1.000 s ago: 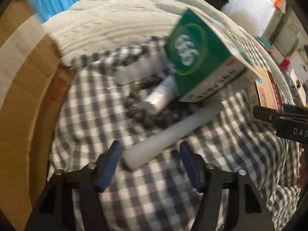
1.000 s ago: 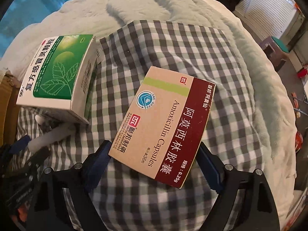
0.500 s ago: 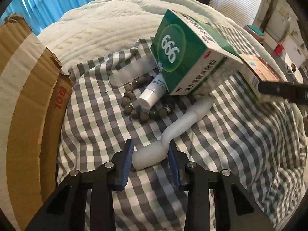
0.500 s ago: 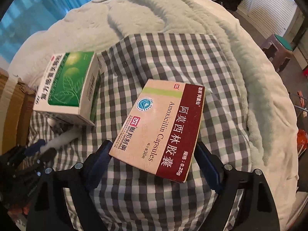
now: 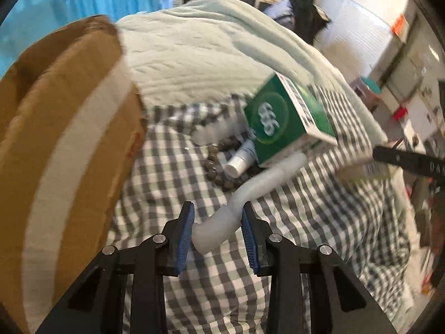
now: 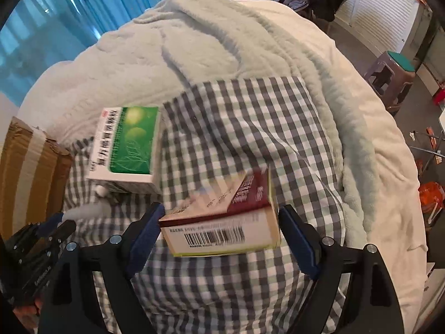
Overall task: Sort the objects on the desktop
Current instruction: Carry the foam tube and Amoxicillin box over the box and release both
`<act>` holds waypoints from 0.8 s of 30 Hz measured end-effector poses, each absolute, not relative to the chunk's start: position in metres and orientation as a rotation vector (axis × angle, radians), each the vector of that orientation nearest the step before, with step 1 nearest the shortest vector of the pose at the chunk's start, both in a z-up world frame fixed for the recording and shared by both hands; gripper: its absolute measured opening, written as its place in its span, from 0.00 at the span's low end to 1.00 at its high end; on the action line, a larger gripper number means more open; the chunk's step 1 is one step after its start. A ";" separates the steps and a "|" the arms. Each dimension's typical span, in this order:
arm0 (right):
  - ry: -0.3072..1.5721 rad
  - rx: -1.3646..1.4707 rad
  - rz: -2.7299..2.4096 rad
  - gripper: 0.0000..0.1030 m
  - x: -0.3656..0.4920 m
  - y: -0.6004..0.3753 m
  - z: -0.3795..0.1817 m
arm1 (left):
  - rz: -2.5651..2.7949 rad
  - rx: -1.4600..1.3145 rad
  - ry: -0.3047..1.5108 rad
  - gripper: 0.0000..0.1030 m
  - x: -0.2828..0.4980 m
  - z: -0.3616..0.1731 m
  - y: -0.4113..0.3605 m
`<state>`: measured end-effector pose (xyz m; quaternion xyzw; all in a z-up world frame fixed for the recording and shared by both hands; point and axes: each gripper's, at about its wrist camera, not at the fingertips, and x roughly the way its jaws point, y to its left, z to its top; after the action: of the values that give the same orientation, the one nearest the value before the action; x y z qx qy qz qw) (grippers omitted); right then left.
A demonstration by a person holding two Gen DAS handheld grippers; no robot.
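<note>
Over checked cloth [image 5: 319,222], left claw [image 5: 217,232] pinching white tube [image 5: 250,192], right claw [image 6: 221,236] apparently gripping maroon box [image 6: 222,222].

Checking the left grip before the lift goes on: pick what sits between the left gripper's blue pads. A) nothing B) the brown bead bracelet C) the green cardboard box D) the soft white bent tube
D: the left gripper pinches the near end of the soft white bent tube, bending it.

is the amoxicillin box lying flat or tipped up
Tipped up: the amoxicillin box shows its barcode edge, held between the right hand-held gripper pads.
</note>
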<state>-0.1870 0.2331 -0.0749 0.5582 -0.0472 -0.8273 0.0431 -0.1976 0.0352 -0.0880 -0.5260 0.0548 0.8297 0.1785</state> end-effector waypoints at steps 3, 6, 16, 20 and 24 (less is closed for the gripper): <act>-0.112 1.672 -2.540 0.81 -0.181 0.219 -0.058 | 2.372 -1.485 0.039 0.33 -0.203 -0.074 0.020; -0.105 1.647 -2.541 0.80 -0.180 0.208 -0.044 | 2.385 -1.473 -0.094 0.33 -0.208 -0.056 0.008; -0.127 1.448 -2.541 0.80 -0.177 0.155 0.029 | 2.440 -1.344 -0.243 0.33 -0.214 -0.001 -0.018; -0.115 1.358 -2.511 0.80 -0.172 0.118 0.057 | 2.489 -1.289 -0.297 0.33 -0.213 0.022 -0.045; -0.107 1.292 -2.460 0.80 -0.167 0.076 0.071 | 2.552 -1.248 -0.434 0.33 -0.210 0.036 -0.087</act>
<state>-0.1670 0.0760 0.0714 0.4570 -0.0377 -0.8704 0.1793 -0.2101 -0.0865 0.0362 -0.4304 -0.1496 0.8801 0.1337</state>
